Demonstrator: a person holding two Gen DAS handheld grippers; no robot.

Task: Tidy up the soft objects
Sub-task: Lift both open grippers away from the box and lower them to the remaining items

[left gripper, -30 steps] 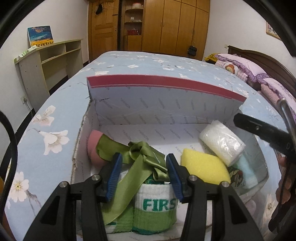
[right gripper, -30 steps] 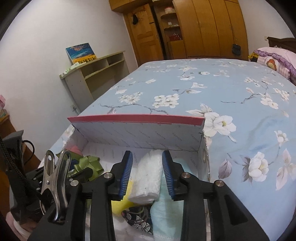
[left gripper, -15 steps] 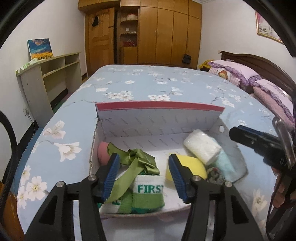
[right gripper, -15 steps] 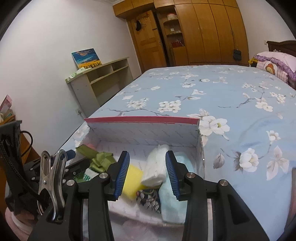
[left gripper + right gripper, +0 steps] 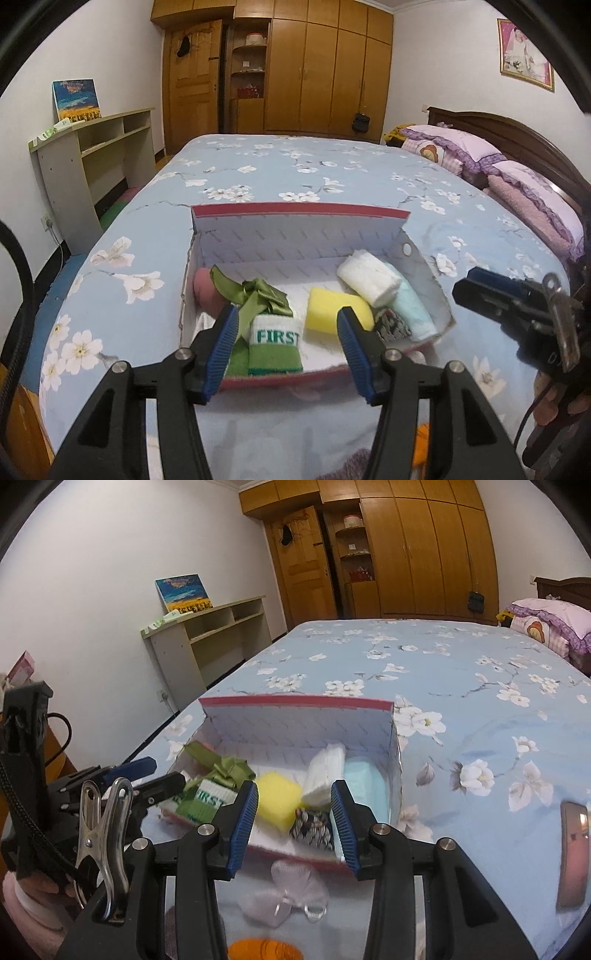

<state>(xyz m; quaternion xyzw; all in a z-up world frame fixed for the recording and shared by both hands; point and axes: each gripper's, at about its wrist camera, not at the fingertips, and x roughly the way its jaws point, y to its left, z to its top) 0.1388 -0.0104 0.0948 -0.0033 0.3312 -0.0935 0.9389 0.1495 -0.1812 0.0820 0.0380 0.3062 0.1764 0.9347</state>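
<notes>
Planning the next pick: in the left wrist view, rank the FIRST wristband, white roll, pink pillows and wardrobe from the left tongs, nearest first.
1. FIRST wristband, between the left tongs, box front.
2. White roll, box's right rear.
3. Pink pillows, far right, at the headboard.
4. Wardrobe, back wall.

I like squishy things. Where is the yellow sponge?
The yellow sponge lies inside the open box, near its middle, between the green "FIRST" wristband on its left and the white rolled cloth on its right.
</notes>
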